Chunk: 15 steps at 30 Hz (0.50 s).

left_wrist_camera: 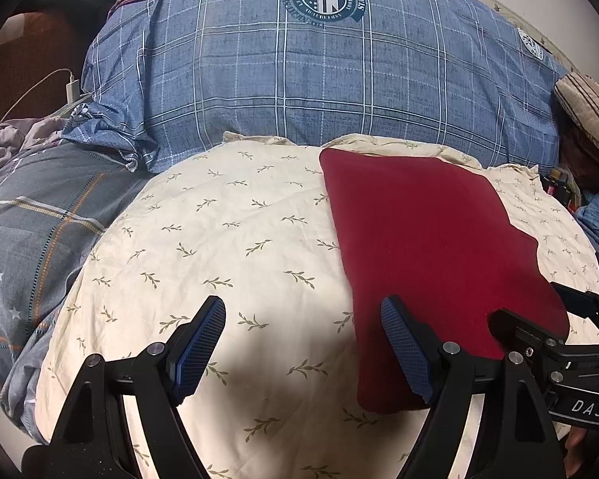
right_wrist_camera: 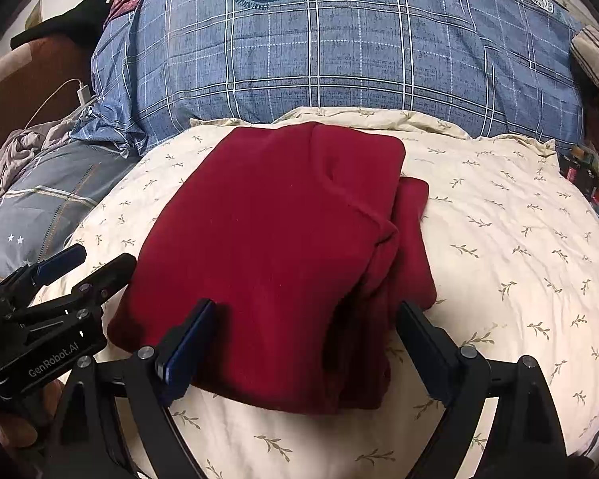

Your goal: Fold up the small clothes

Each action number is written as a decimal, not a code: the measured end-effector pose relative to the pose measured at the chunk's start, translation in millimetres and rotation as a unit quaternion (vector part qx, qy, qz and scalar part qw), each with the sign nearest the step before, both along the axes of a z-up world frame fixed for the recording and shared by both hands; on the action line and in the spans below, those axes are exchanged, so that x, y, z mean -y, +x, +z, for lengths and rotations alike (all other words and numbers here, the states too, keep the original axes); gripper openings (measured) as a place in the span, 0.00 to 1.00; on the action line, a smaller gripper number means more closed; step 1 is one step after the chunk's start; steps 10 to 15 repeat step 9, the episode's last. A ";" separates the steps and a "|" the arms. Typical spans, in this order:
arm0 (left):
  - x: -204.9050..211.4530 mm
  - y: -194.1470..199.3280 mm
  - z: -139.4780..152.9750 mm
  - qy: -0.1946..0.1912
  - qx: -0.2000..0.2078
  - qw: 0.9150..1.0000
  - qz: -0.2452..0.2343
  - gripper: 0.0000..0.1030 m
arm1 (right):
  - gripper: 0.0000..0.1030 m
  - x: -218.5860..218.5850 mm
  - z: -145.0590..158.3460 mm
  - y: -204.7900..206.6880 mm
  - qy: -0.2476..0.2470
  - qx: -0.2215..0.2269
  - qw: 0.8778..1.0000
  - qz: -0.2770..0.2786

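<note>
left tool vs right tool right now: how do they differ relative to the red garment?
The left tool sits over bare cream leaf-print sheet, with only its inner finger at the edge of the red garment. The right tool straddles the garment's near edge, cloth lying between its fingers. Neither pad presses on the cloth. Shared: both are open wide and angled down at the bed.
</note>
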<state>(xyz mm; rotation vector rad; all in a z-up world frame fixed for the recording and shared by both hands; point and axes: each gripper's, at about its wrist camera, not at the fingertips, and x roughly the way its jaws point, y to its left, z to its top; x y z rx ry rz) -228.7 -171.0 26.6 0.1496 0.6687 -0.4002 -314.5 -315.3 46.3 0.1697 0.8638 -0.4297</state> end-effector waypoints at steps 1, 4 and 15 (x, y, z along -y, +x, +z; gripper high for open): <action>0.0 0.1 0.0 0.000 0.000 1.000 0.000 0.78 | 0.89 -0.3 0.0 0.2 0.000 0.000 1.000 0.000; 0.0 -0.3 0.1 0.000 0.004 1.000 -0.002 0.78 | 0.89 -1.4 0.3 1.0 -0.001 -0.001 1.000 0.001; -6.3 1.0 1.0 -0.016 0.009 1.000 -0.011 0.78 | 0.89 -0.5 2.3 -0.5 -0.001 0.005 1.000 0.004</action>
